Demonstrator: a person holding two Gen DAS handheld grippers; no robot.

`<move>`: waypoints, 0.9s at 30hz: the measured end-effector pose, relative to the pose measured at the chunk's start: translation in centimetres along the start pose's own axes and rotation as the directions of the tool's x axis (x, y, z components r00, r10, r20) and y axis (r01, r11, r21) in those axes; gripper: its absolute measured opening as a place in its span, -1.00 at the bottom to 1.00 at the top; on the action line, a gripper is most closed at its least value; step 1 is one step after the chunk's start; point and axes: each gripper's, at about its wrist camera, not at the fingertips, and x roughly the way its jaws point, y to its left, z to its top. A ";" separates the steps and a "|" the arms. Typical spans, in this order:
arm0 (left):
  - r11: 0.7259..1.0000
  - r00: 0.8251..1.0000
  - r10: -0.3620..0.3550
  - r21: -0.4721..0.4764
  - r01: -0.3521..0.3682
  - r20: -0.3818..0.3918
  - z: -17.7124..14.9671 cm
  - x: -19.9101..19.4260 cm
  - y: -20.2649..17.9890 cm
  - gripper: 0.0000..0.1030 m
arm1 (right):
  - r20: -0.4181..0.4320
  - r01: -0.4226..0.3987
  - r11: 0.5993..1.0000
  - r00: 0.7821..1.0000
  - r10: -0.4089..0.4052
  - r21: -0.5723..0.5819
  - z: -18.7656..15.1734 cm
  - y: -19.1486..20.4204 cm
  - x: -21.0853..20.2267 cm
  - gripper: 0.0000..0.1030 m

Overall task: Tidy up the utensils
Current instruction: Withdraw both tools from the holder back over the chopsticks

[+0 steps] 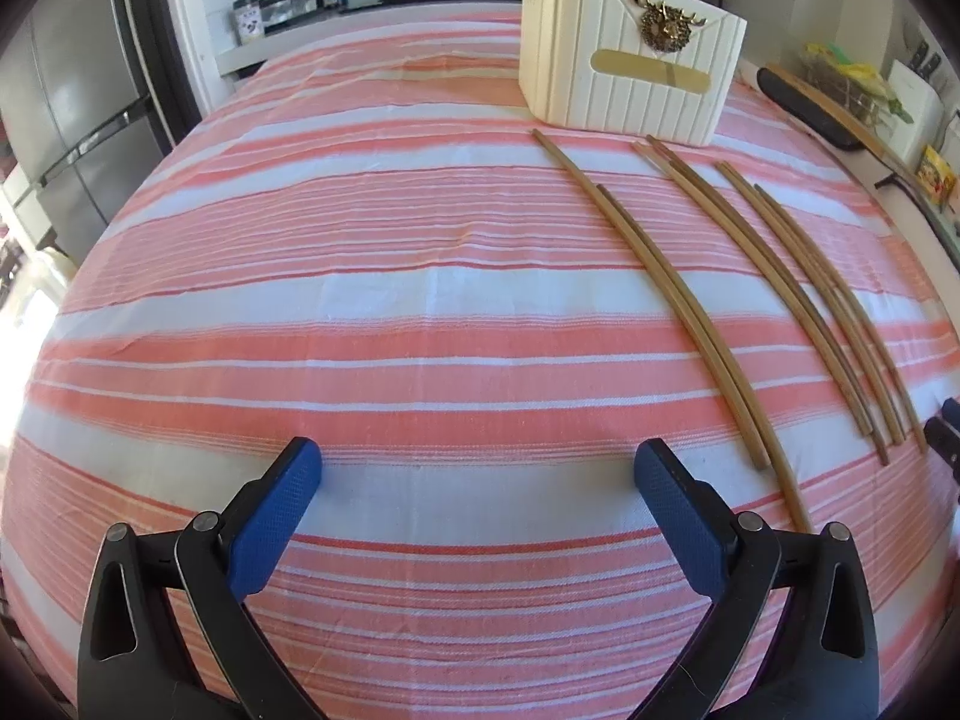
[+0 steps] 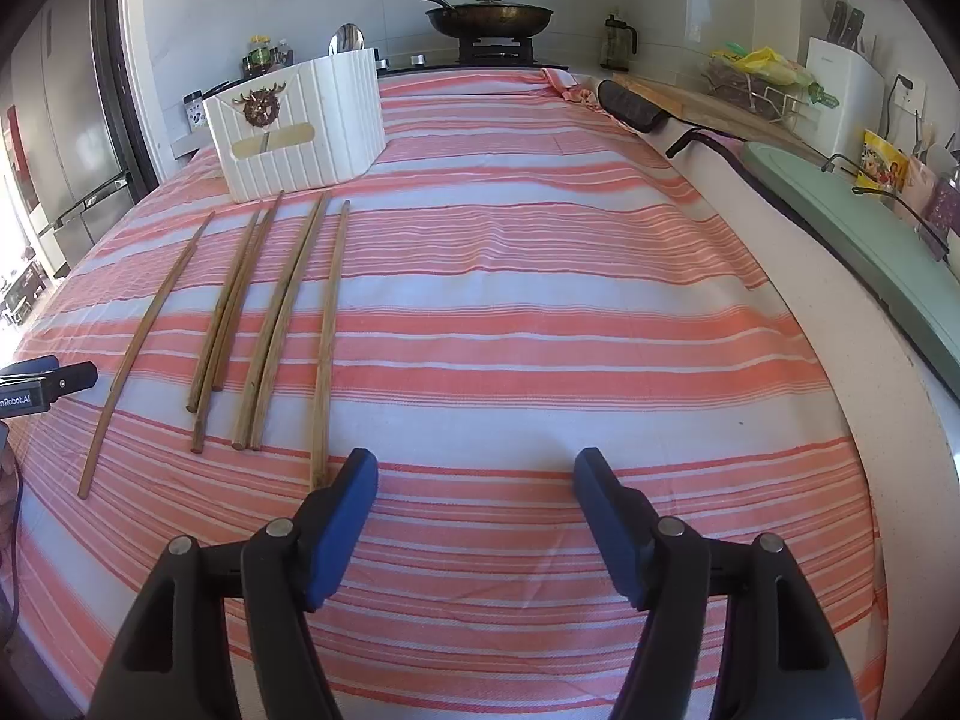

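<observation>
Several wooden chopsticks (image 1: pixel 708 300) lie side by side on the striped cloth, pointing toward a white ribbed holder box (image 1: pixel 630 60) at the far side. In the right wrist view the chopsticks (image 2: pixel 270 324) lie left of centre and the box (image 2: pixel 294 126) stands behind them. My left gripper (image 1: pixel 477 468) is open and empty, low over the cloth, left of the chopsticks. My right gripper (image 2: pixel 474 474) is open and empty, just right of the nearest chopstick's (image 2: pixel 327 348) end. The left gripper's tip (image 2: pixel 42 384) shows at the left edge of the right wrist view.
The pink-and-white striped cloth (image 2: pixel 540 300) covers the counter. A wok with lid (image 2: pixel 489 15) sits on the stove behind. A green board (image 2: pixel 852 228), a black pad (image 2: pixel 630 105), a knife block (image 2: pixel 840 78) and bags line the right side. A fridge (image 1: pixel 72 120) stands at left.
</observation>
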 end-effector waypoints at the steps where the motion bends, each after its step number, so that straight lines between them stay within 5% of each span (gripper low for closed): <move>1: 1.000 1.000 -0.004 -0.001 0.004 0.001 0.0 0.0 0.1 0.99 | 0.000 0.000 1.000 1.000 0.000 0.000 0.0 0.0 0.0 0.36; 21: 1.000 1.000 -0.023 -0.006 0.023 0.000 0.3 0.1 0.2 0.99 | 0.000 0.000 1.000 1.000 0.000 0.000 0.0 0.0 0.0 0.36; 27: 0.976 0.987 -0.154 -0.148 0.159 0.042 2.7 -2.3 1.2 0.99 | 0.003 -0.007 1.000 1.000 0.007 0.006 0.0 -0.1 -0.1 0.36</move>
